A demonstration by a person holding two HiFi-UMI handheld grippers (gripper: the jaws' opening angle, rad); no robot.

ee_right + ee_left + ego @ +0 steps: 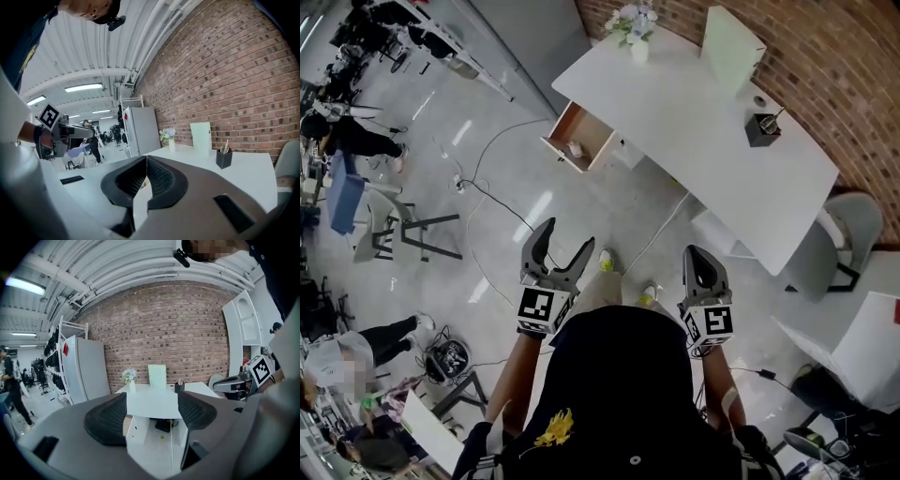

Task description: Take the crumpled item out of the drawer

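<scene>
1. At the left end of the long white desk [694, 122]: pulled-out wood-lined drawer [586, 127], small pale crumpled item [575, 148] inside.
2. Well short of the desk: black left gripper [566, 236], jaws spread, empty; black right gripper [701, 255], jaws pressed together, empty.
3. Crumpled item almost straight ahead of left gripper, nearer to it than to right.

The desk [694, 122] is white, the drawer [587, 130] light brown inside, the wall [825, 47] red brick, the pen pot [761, 129] black, the floor [516, 234] pale grey.
</scene>
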